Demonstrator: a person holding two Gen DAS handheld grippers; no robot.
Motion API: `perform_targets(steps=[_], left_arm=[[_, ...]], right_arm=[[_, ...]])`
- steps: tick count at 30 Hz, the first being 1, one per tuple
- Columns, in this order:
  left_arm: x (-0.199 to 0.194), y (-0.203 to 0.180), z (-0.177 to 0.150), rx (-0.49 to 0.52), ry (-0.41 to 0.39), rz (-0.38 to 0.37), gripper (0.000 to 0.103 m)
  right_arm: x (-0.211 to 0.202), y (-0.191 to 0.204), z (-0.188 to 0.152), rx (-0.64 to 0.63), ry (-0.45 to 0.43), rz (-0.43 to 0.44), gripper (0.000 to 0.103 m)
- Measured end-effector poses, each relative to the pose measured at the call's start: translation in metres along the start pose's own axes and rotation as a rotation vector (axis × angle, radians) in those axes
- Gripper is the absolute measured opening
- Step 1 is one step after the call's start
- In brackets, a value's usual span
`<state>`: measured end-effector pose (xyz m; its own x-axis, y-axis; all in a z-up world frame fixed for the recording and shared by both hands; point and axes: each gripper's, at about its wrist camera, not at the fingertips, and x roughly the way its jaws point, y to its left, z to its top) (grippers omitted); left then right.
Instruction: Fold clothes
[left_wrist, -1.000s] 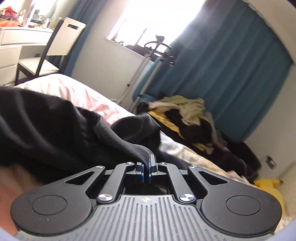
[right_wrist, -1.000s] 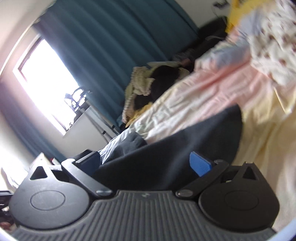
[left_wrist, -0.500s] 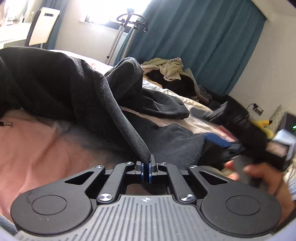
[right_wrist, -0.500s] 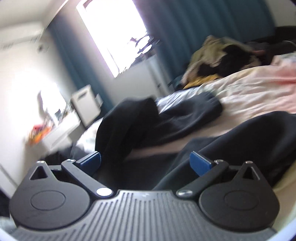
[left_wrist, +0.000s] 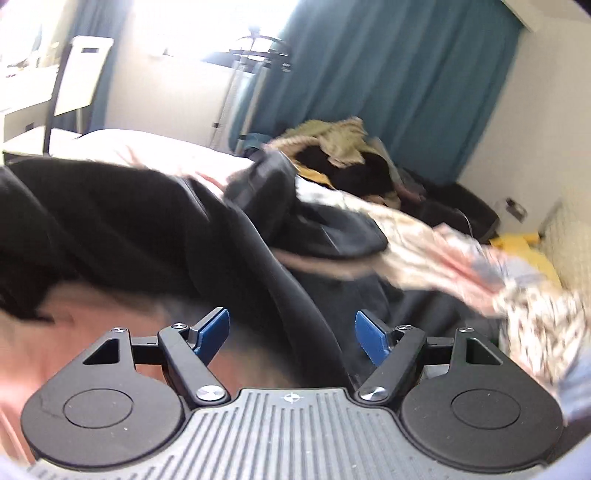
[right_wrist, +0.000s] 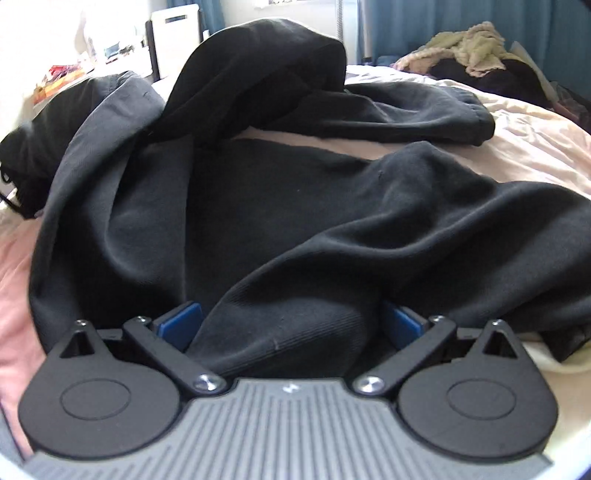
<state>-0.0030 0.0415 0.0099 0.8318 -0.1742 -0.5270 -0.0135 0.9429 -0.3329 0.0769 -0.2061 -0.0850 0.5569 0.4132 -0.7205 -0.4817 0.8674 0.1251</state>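
Note:
A black hooded sweatshirt (right_wrist: 280, 206) lies crumpled on the pink bed sheet (right_wrist: 535, 147); it also shows in the left wrist view (left_wrist: 122, 229). My left gripper (left_wrist: 291, 334) is open, and a ribbed edge of the sweatshirt runs loose between its blue pads. My right gripper (right_wrist: 288, 321) is open, and a ribbed fold of the sweatshirt's hem lies between its jaws, unpinched.
A pile of other clothes (left_wrist: 340, 155) sits at the bed's far side before teal curtains (left_wrist: 388, 74). A floral fabric (left_wrist: 517, 295) lies at right. A white chair (left_wrist: 81, 74) and desk stand at far left by the window.
My left gripper has opened and let go of the sweatshirt's edge. My right gripper has moved in low onto the sweatshirt's hem, still open.

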Motion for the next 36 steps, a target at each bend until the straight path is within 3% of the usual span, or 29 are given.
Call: perform_targets(steps=[4, 5, 8, 11, 15, 17, 20, 21, 24, 27, 31, 36], left_arm=[[0.040, 0.022, 0.066, -0.056, -0.001, 0.105, 0.076], [0.055, 0.022, 0.082, -0.040, 0.018, 0.115, 0.068], [0.101, 0.027, 0.128, -0.020, 0.127, 0.171, 0.064], [0.148, 0.037, 0.153, -0.058, 0.296, 0.239, 0.064], [0.186, 0.047, 0.155, -0.085, 0.445, 0.336, 0.064], [0.194, 0.042, 0.147, -0.033, 0.484, 0.363, 0.064], [0.196, 0.044, 0.129, 0.025, 0.480, 0.407, 0.046], [0.192, 0.044, 0.126, 0.034, 0.460, 0.395, 0.032], [0.170, 0.041, 0.125, 0.011, 0.397, 0.376, 0.019], [0.123, 0.037, 0.125, -0.025, 0.301, 0.341, 0.015], [0.036, 0.041, 0.108, -0.112, 0.179, 0.236, 0.013], [-0.063, 0.057, 0.045, -0.239, 0.140, 0.124, 0.013]], right_arm=[[-0.003, 0.003, 0.000, -0.040, 0.014, -0.008, 0.103], [-0.002, 0.005, 0.000, -0.047, 0.015, -0.010, 0.103], [0.002, 0.001, 0.003, -0.030, 0.016, -0.002, 0.103], [0.004, 0.001, 0.006, -0.023, 0.014, 0.008, 0.103], [0.007, -0.002, 0.009, -0.005, 0.007, 0.024, 0.103], [0.008, -0.003, 0.009, 0.001, 0.001, 0.033, 0.103], [0.008, -0.005, 0.009, 0.008, -0.008, 0.047, 0.103], [0.008, -0.006, 0.010, 0.011, -0.010, 0.050, 0.103], [0.006, -0.007, 0.010, 0.023, -0.017, 0.056, 0.103], [0.004, -0.008, 0.010, 0.039, -0.026, 0.062, 0.103], [-0.001, -0.013, 0.012, 0.085, -0.049, 0.081, 0.103], [-0.007, -0.016, 0.012, 0.129, -0.078, 0.091, 0.103]])
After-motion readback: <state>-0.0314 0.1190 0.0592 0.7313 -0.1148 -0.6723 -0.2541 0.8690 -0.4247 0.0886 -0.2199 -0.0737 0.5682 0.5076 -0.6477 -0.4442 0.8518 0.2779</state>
